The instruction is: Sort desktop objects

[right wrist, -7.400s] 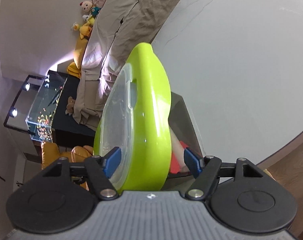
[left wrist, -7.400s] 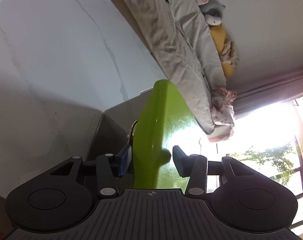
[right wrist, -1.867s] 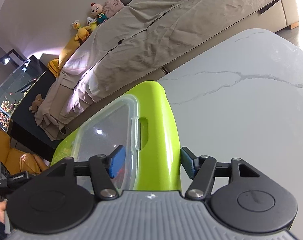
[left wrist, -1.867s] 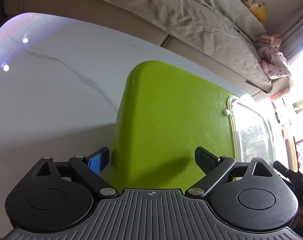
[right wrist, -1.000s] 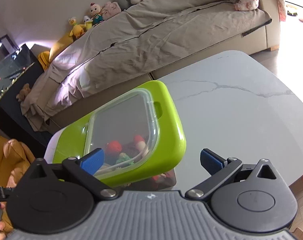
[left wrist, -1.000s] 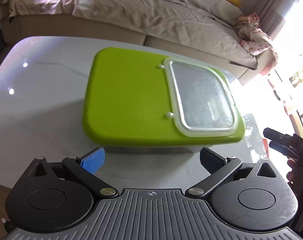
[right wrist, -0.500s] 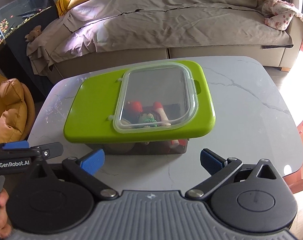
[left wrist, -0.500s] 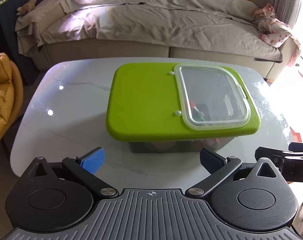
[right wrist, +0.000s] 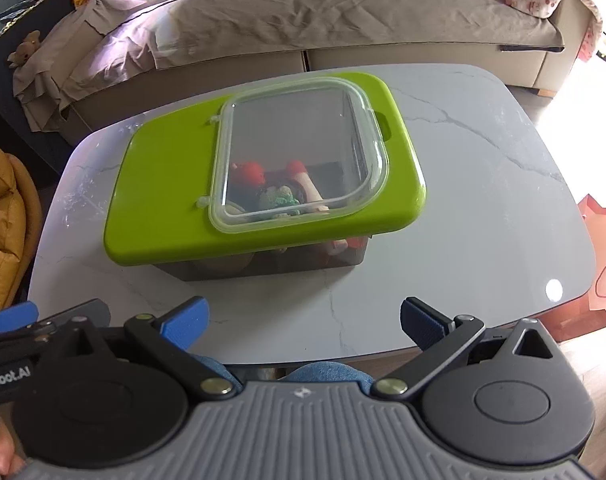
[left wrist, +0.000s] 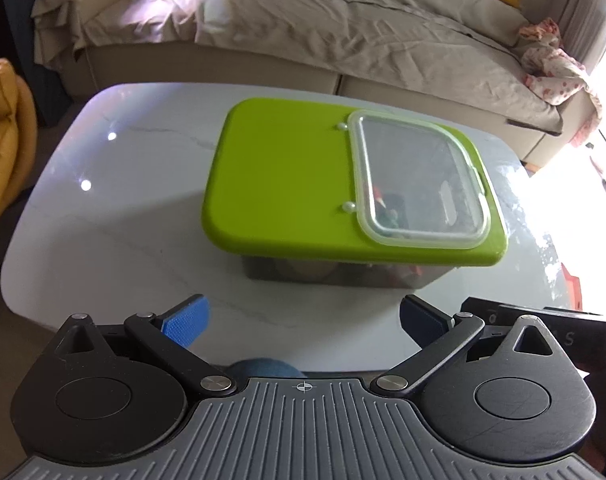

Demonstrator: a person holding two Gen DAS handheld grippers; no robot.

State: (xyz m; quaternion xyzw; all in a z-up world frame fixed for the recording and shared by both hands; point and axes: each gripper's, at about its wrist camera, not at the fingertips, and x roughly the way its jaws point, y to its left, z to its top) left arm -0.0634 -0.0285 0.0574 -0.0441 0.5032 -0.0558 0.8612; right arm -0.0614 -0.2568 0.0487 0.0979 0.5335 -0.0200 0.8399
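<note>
**Claws apart, bin lidded on the counter**

Left claw [left wrist: 301,320] and right claw [right wrist: 303,318] both gape wide, empty, hovering short of the counter [right wrist: 483,216]. The storage bin [right wrist: 263,258] sits mid-counter, green lid [left wrist: 279,176] on, toys [right wrist: 279,192] inside. Judging by that, sorting looks complete; any retreat should stay level and clear the lid's edge

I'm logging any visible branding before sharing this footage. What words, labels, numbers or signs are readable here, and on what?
"Robot.AI": white print on the left gripper body, cut off by the right wrist view's left edge, so earlier letters are missing.
Faint letters, perhaps "S": on the right gripper body in the left wrist view, too dim to read.
No text on the green lid, clear flap or table.
</note>
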